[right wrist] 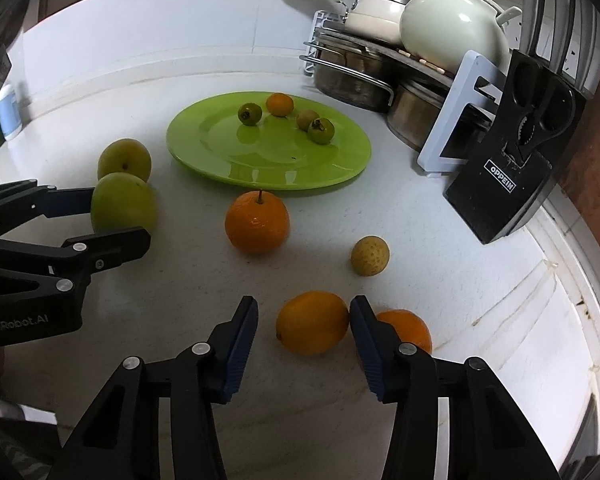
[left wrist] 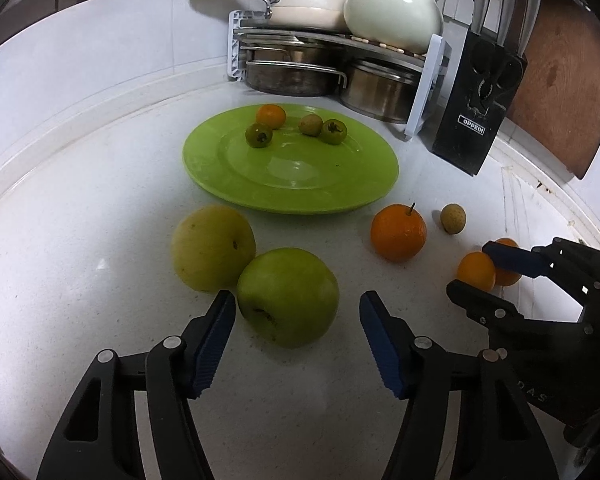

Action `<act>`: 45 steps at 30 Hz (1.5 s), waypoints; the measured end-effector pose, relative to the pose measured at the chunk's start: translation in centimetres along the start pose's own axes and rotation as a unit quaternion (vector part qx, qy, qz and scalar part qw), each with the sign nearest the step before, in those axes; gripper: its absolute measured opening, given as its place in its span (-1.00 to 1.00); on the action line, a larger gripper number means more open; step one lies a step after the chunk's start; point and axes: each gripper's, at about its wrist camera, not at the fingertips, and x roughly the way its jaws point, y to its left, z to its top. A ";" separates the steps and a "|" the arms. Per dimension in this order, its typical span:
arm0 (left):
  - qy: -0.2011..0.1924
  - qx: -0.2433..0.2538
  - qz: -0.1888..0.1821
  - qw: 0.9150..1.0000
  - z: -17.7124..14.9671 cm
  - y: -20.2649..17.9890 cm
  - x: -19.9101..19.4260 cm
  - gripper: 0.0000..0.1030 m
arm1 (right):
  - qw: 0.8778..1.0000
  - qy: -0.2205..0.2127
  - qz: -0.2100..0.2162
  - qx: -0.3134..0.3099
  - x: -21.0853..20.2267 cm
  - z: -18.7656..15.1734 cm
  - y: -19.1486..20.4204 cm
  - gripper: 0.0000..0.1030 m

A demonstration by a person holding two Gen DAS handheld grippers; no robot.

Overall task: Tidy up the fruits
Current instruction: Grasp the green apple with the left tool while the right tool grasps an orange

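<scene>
A green plate [left wrist: 220, 176] [right wrist: 204, 148] holds a small orange and three small greenish fruits. My left gripper [left wrist: 298, 320] is open around a green apple [left wrist: 288, 296] [right wrist: 122, 206] on the counter, with a yellow-green apple [left wrist: 212, 246] [right wrist: 124, 160] beside it. My right gripper [right wrist: 304, 320] [left wrist: 474, 272] is open around a small orange [right wrist: 312, 322] [left wrist: 476, 270]; its right finger touches the fruit. Another small orange [right wrist: 410, 326] [left wrist: 508, 276] lies just behind that finger. A stemmed orange [left wrist: 398, 232] [right wrist: 257, 222] and a small tan fruit [left wrist: 453, 219] [right wrist: 370, 256] lie between the grippers.
A rack [left wrist: 332, 40] [right wrist: 440, 120] with steel pots, cream pans and a white pot stands at the back. A black knife block [left wrist: 480, 100] [right wrist: 512, 160] stands to its right. A wooden board [left wrist: 568, 92] leans at the far right. Containers [right wrist: 6, 112] stand at the far left.
</scene>
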 end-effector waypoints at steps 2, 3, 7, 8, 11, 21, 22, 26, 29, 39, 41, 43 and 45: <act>0.001 0.003 0.004 1.000 0.0 -0.1 0.1 0.13 | 1.000 0.001 -0.004 -0.004 0.1 0.0 0.1 -0.12; 0.002 0.004 0.005 1.000 0.0 -0.1 0.2 0.09 | 1.000 0.001 -0.005 -0.007 0.1 0.0 0.1 -0.14; -0.001 0.009 0.009 1.000 0.0 -0.2 0.2 -0.03 | 1.000 -0.001 -0.021 -0.022 0.3 0.0 0.4 -0.23; -0.002 0.012 0.009 1.000 -0.1 -0.2 0.2 -0.03 | 0.999 -0.002 -0.026 -0.026 0.3 0.0 0.5 -0.29; -0.006 0.018 0.011 1.000 -0.2 -0.3 0.2 -0.03 | 0.999 -0.005 -0.029 -0.030 0.2 -0.1 0.5 -0.29; 0.000 0.025 0.007 1.000 -0.5 -0.5 -0.2 -0.04 | 1.000 -0.018 -0.006 -0.003 -0.6 0.3 0.2 -0.30; 0.000 0.027 0.007 1.000 -0.5 -0.6 -0.3 -0.04 | 1.000 -0.019 -0.003 0.000 -0.8 0.4 0.2 -0.30; -0.005 0.038 0.008 0.999 -0.7 -0.9 -0.8 -0.04 | 1.000 -0.025 0.003 0.013 -1.3 0.6 0.1 -0.30; -0.012 0.039 0.007 0.999 -0.5 -0.9 -1.5 -0.04 | 0.999 -0.029 0.007 0.022 -1.7 0.7 0.0 -0.30; -0.039 0.051 0.004 0.998 -0.2 -0.9 -4.2 -0.04 | 0.997 -0.051 0.013 0.049 -3.7 1.4 -0.1 -0.30; -0.045 0.054 0.003 0.998 -0.1 -0.9 -4.7 -0.04 | 0.997 -0.057 0.017 0.055 -4.2 1.6 -0.1 -0.30; -0.051 0.056 0.001 0.997 0.2 -0.8 -5.2 -0.04 | 0.996 -0.063 0.017 0.060 -4.7 1.7 0.0 -0.30; -0.057 0.059 0.001 0.997 0.4 -0.7 -5.7 -0.04 | 0.995 -0.069 0.017 0.067 -5.2 1.9 0.0 -0.30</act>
